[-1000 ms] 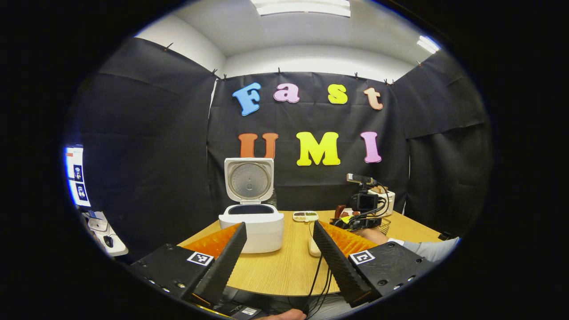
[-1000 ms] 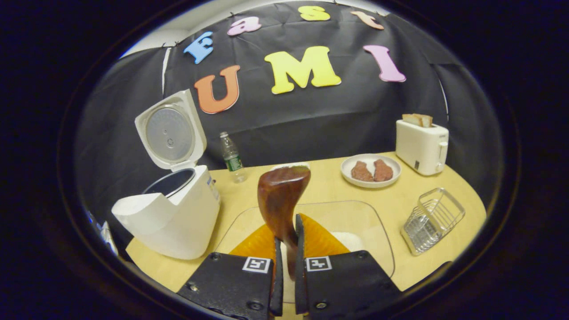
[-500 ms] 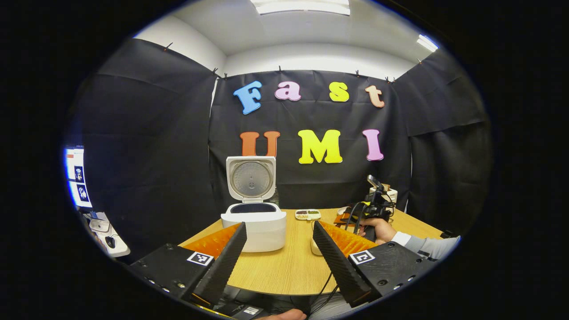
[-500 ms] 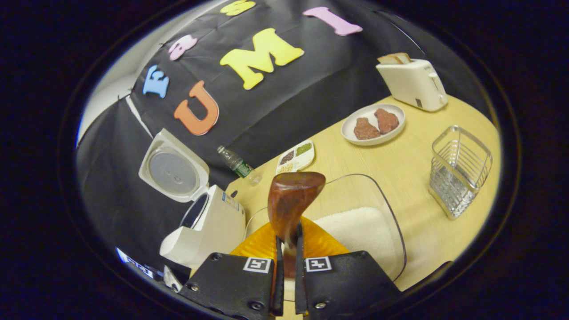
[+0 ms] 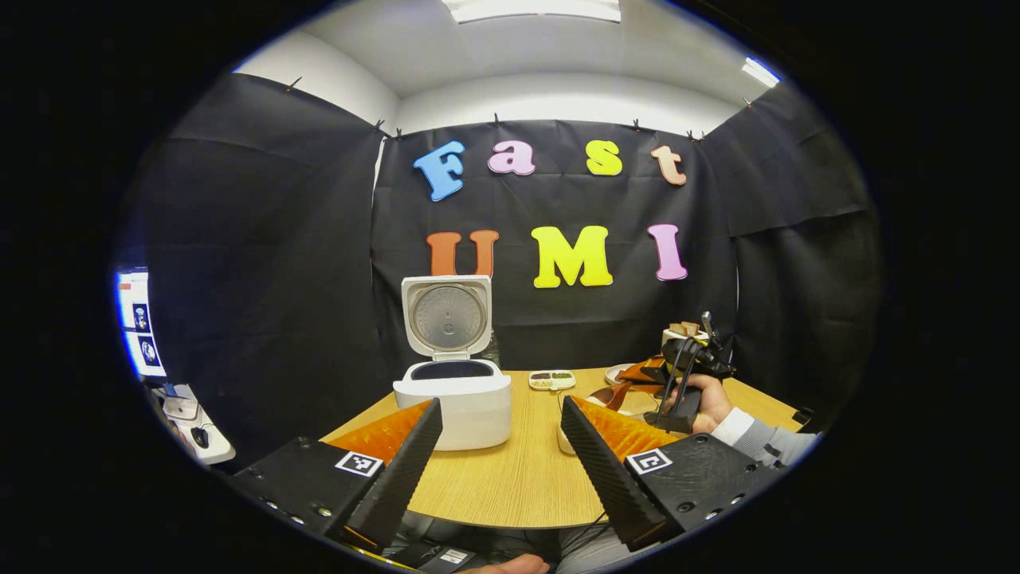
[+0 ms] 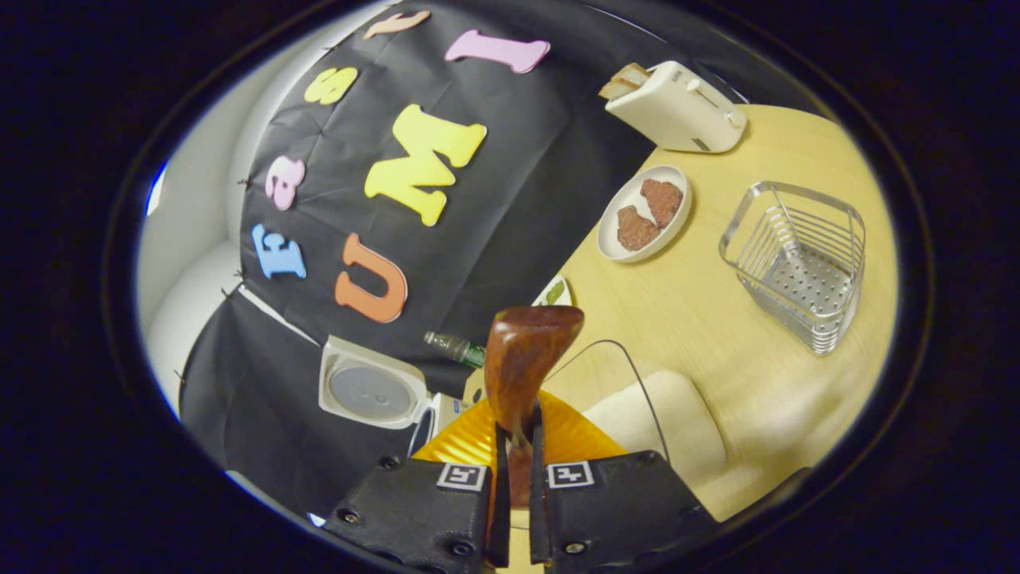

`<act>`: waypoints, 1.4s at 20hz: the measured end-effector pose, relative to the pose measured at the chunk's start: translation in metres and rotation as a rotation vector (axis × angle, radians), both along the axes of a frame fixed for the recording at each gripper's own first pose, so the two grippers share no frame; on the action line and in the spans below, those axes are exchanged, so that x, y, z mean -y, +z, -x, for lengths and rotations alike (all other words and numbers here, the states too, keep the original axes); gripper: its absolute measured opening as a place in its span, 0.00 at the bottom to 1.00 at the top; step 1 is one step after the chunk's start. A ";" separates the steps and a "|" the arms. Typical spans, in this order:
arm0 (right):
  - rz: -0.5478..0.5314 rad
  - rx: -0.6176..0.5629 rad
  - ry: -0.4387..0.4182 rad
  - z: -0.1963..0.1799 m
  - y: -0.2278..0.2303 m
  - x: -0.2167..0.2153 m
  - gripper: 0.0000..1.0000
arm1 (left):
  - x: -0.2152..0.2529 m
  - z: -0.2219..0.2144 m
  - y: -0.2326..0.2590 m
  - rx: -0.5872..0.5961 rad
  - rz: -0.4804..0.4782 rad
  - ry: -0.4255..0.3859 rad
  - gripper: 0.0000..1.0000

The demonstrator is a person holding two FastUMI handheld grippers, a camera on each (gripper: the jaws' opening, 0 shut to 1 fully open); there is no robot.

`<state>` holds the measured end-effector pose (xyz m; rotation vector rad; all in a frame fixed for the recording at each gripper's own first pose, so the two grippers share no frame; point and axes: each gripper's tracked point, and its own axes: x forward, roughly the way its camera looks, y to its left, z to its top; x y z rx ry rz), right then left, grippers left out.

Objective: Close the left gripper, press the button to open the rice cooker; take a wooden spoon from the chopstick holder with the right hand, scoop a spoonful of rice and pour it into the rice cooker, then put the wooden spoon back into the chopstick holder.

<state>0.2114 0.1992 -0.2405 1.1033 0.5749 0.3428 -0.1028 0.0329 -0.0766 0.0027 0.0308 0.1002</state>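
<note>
Both claws: right claw (image 6: 514, 446) tilted w/ spoon (image 6: 522, 359)

Bright ceiling panels (image 5: 532, 8) overhead — sharp focus, heavy fisheye bending at edges

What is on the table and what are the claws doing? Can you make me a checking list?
Surface: wooden table, bare in the middle.
Job's things: rice cooker with lid up; wooden spoon held above the clear tub of rice; wire holder stands without the spoon.
Clutter: toaster with bread, plate with two brown pieces, water bottle, small snack tray.
Claws: right claw shut on the spoon's handle; left claw open, holding nothing.
Cables: black cables hang from the right claw, held by a hand.
Surroundings: black cloth walls, ceiling lights, screen at the left.
</note>
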 end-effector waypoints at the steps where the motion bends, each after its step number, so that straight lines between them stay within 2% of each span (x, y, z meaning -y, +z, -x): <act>1: -0.040 -0.006 -0.009 0.000 0.001 0.004 0.14 | 0.001 -0.002 0.001 -0.001 -0.004 0.000 0.95; 6: -0.199 -0.029 -0.063 -0.006 0.015 0.022 0.14 | 0.007 -0.006 0.002 -0.010 -0.014 -0.015 0.95; 12: -0.400 -0.026 -0.066 -0.019 0.063 0.027 0.14 | 0.001 -0.027 0.013 -0.028 -0.029 -0.011 0.95; 15: -0.531 -0.018 -0.036 -0.025 0.094 0.013 0.14 | -0.008 -0.038 0.020 -0.032 -0.035 0.000 0.95; 17: -0.524 -0.015 -0.007 -0.029 0.108 0.000 0.14 | -0.016 -0.046 0.022 -0.038 -0.030 0.010 0.95; 20: -0.455 0.013 0.007 -0.041 0.122 -0.021 0.14 | -0.030 -0.055 0.025 -0.038 -0.016 0.028 0.95; 23: -0.438 0.014 0.046 -0.051 0.137 -0.052 0.14 | -0.046 -0.065 0.024 -0.040 -0.012 0.048 0.95; 28: -0.351 0.032 0.111 -0.071 0.144 -0.116 0.14 | -0.076 -0.074 0.019 -0.037 0.008 0.082 0.95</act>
